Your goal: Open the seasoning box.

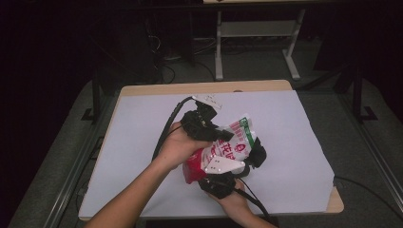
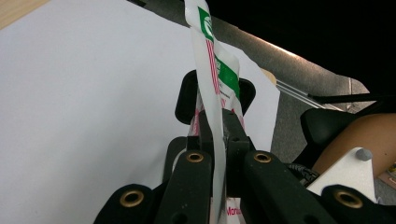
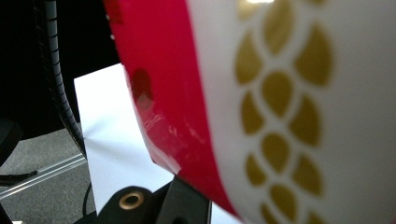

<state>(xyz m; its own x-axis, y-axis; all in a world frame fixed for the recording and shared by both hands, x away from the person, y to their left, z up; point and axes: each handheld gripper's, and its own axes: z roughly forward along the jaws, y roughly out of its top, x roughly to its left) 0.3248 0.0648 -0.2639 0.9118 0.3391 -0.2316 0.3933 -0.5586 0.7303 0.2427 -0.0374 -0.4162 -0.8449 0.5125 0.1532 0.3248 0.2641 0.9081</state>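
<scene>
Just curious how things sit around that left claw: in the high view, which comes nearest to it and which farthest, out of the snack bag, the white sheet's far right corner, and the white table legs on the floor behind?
1. Snack bag: clamped in the left claw.
2. White sheet's far right corner: across the table, right.
3. White table legs: on the floor beyond.

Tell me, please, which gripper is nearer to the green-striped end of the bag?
Left. The left gripper is shut on the bag just below its green-striped end. The right gripper grips the red end, nearer the person.
</scene>
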